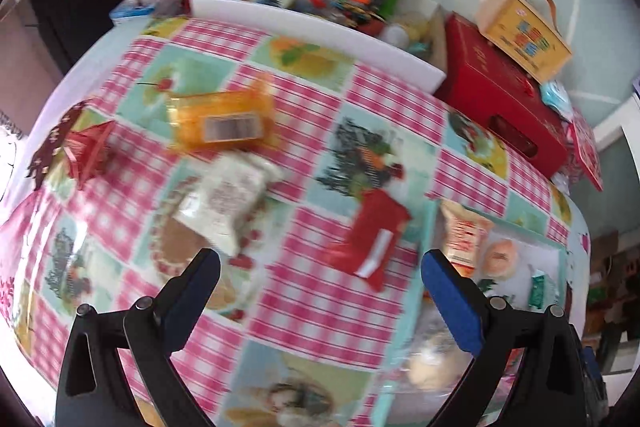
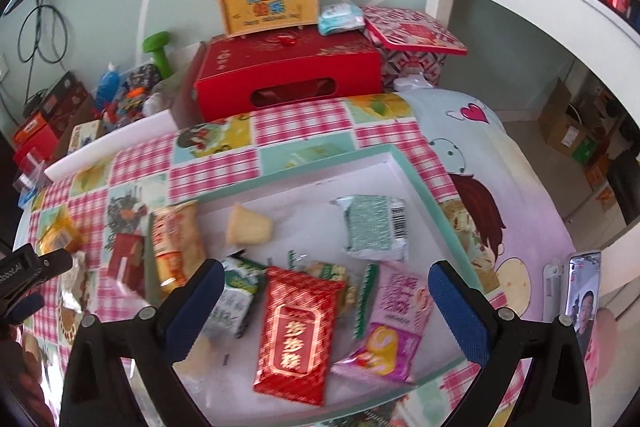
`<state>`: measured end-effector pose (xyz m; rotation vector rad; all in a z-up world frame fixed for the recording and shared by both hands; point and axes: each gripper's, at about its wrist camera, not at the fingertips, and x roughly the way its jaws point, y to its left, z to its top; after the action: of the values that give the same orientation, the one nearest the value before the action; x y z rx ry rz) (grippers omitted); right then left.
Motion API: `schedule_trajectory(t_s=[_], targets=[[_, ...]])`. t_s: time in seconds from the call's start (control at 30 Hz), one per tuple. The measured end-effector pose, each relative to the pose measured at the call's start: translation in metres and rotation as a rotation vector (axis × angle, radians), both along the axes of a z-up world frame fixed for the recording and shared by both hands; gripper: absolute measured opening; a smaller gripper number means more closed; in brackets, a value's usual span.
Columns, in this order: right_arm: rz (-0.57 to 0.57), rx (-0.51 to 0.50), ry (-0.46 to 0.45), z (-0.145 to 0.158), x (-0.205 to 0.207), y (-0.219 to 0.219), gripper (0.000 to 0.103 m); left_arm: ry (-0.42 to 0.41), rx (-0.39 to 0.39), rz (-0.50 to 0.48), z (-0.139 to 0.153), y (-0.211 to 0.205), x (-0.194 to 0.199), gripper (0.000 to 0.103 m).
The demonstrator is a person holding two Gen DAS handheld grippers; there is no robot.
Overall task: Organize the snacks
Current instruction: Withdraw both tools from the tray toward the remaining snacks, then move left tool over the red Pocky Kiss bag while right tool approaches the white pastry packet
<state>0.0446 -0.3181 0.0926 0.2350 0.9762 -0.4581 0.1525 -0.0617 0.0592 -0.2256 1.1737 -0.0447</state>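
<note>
Nearest the right wrist lens: right gripper (image 2: 320, 301), blue pads spread wide, nothing between them, poised over the tray (image 2: 424, 183) with its teal rim. Directly below, inside the tray: red gold-printed packet (image 2: 298, 333), pink packet (image 2: 386, 327) touching its right edge, green-and-white packet (image 2: 234, 297) partly under the left pad. Farther in: silver-green packet (image 2: 374, 227), pale cup-shaped snack (image 2: 248, 227), and an orange-striped packet (image 2: 176, 243) lying across the tray's left rim.

Left gripper (image 1: 320, 285) likewise gaping and empty, hung above the checked tablecloth (image 1: 304, 311), angled down toward loose items outside the tray. Just ahead of it: small red packet (image 1: 370, 239). Beyond, toward the left: white packet (image 1: 228, 203), then orange packet (image 1: 222, 119) well apart from the tray. Much motion blur in this view.

Judged step: gathering in progress, several snacks already in the tray, three or more waiting on the cloth. Next move probably calls for lowering the left claw onto the small red packet, closing across its short side, and carrying it rightward over the rim.

Farthest back: red box (image 2: 288, 77) with a yellow handled box (image 2: 266, 1) on top.
</note>
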Motion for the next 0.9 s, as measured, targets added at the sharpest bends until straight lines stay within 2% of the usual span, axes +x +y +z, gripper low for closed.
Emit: schedule_trajectory(t_s=[0.33,0.53,0.73,0.9], targets=[[0.098,-0.047,0.038,-0.003,0.004,0.058,0.103,0.01,0.047,-0.038,-0.025,0.045,-0.021,0.1],[0.136,-0.082,0.03,0.002,0.003,0.089,0.103,-0.019,0.051,-0.033,-0.025,0.068,-0.033,0.1],[0.186,-0.105,0.028,0.003,0.003,0.119,0.103,-0.007,0.053,-0.053,-0.03,0.086,-0.036,0.1],[0.242,-0.114,0.025,0.002,0.007,0.147,0.103,-0.028,0.087,-0.087,-0.025,0.095,-0.038,0.1]])
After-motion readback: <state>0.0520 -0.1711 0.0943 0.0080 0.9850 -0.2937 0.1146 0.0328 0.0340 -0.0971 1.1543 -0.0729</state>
